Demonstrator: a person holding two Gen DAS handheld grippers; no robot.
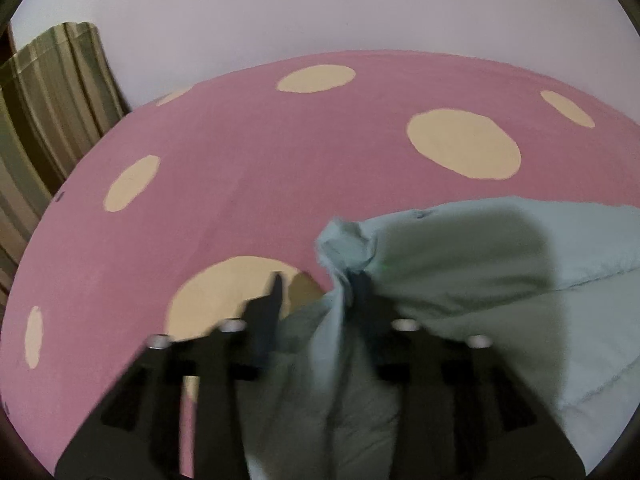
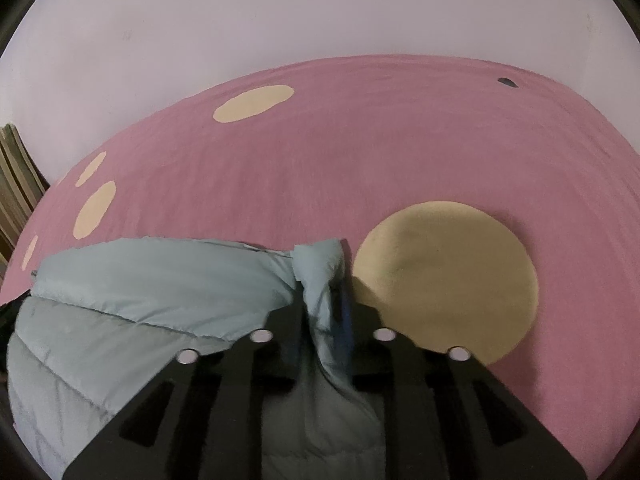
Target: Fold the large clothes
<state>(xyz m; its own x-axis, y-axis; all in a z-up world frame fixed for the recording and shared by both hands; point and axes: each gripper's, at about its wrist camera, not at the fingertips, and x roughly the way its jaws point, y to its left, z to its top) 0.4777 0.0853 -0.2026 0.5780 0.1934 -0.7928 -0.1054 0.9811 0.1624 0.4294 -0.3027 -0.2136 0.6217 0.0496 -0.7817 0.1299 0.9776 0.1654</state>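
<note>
You hold the puffy pale-blue quilted jacket (image 2: 132, 300) by two bunched corners: your left gripper (image 1: 320, 284) and right gripper (image 2: 326, 296) are both clamped on fabric, so its edge lifts evenly off the pink, cream-dotted bedsheet (image 2: 320, 160) for folding.

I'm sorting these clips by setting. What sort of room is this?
Probably a bedroom at home: a wide pink sheet with cream dots spread like a bed cover, a striped curtain at the side, a plain wall behind, and a pale blue quilted jacket being folded.
</note>
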